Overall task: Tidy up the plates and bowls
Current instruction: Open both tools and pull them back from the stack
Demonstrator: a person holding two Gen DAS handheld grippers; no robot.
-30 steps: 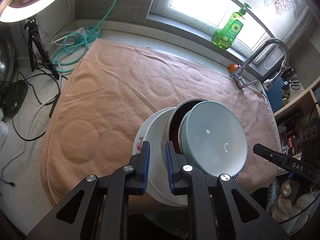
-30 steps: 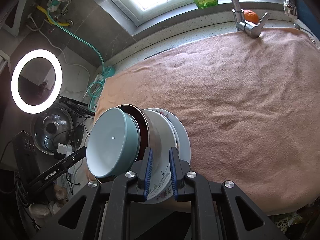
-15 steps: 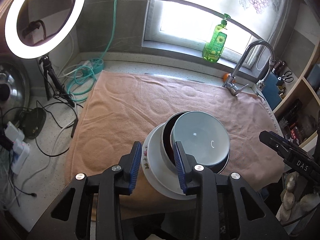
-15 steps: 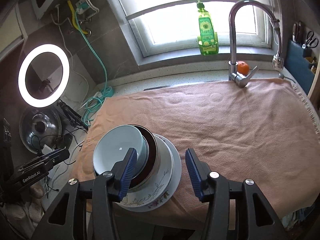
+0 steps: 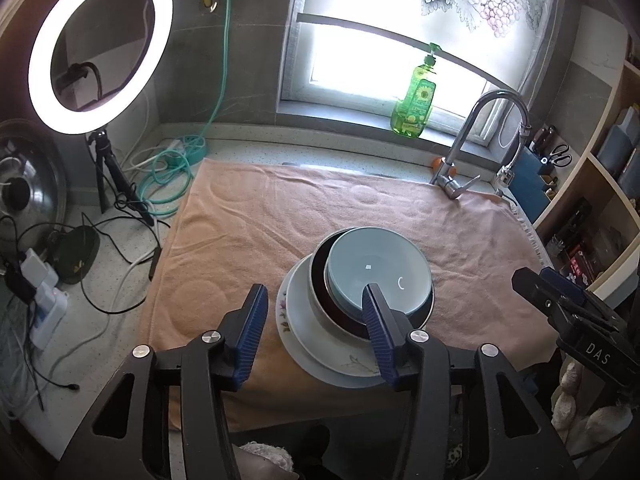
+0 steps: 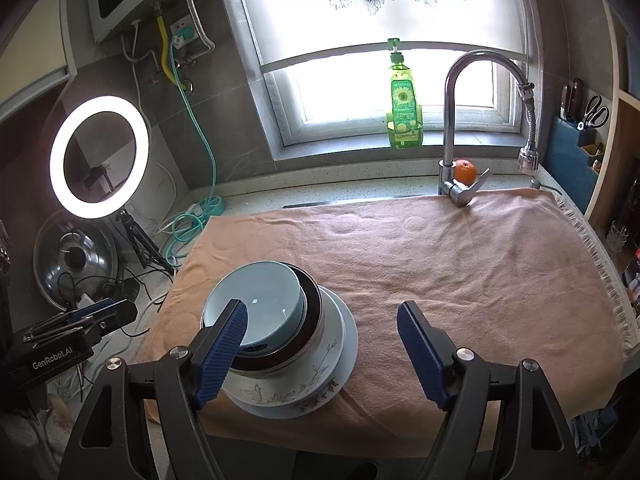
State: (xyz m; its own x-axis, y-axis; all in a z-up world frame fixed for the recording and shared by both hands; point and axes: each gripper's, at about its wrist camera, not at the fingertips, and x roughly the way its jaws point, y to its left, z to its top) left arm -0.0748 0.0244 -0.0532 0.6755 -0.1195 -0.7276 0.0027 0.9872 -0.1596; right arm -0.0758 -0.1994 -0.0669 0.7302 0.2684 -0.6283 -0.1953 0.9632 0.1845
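Stack sits on the peach towel (image 6: pixel 460 264) that covers the tabletop, near its front-left corner as the right wrist view shows it. Order from the bottom: floral plate (image 6: pixel 304 394), a white dish above it (plate or shallow bowl, cannot tell), dark-lined bowl (image 6: pixel 310 330), pale blue bowl (image 6: pixel 260 304) uppermost and shifted off-centre toward the left side of the stack. Left tool (image 5: pixel 314 322): jaws apart and opening, nothing clamped; the near-left rim of the floral plate (image 5: pixel 304 340) shows in the gap between them, and the right-hand finger lies over the blue bowl (image 5: pixel 376 276) in the picture only, with no contact seen. Right tool (image 6: pixel 322 338): jaws wide and opening, nothing clamped; the stack shows through the left half of its gap, bare towel through the right half. Governing relation: the stack lies ahead of and below both tools, right of centre for the left tool and left of centre for the right tool, so it sits between the two hands. The pieces are round, so no long axis constrains the approach; only the rim matters. Judgement: the stack looks complete and released, and neither hand is clearly the nearer. If a further grasp is wanted, the blue bowl's overhanging left rim is the more exposed edge, and it faces the left tool's side.
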